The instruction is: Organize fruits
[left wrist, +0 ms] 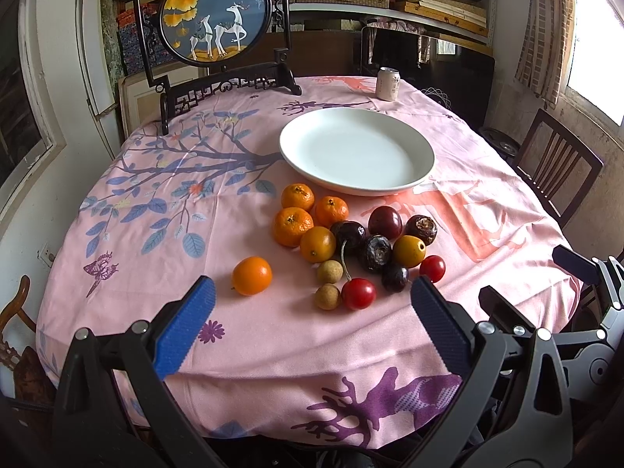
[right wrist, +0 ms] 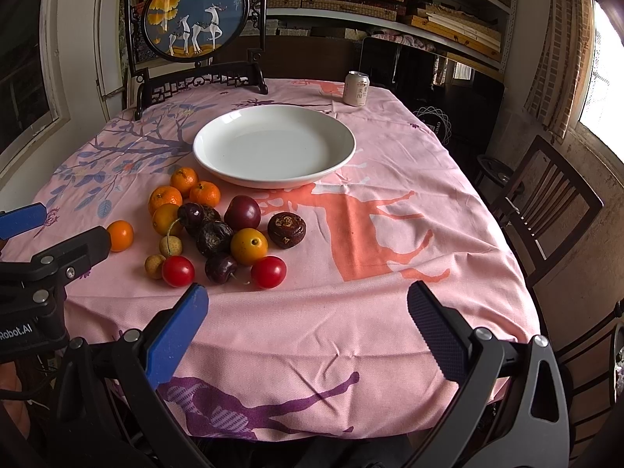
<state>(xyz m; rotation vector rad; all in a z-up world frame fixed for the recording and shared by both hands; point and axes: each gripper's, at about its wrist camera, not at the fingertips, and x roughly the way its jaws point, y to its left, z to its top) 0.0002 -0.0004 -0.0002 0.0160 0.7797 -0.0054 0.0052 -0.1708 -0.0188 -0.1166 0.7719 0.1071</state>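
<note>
Hovering apart and empty, both tools face fruits (left wrist: 343, 241) heaped just before the white plate (left wrist: 357, 154), can (left wrist: 388, 84) beyond.

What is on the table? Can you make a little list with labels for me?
plate: white plate, nothing in it
fruit: loose pile on the pink tablecloth, in front of the plate
mandarins: three, nearest the plate
red cherry tomatoes: two
lone orange fruit: apart, left of the pile
drink can: upright, far side
left gripper: open, holding nothing
right gripper: open, holding nothing
</note>
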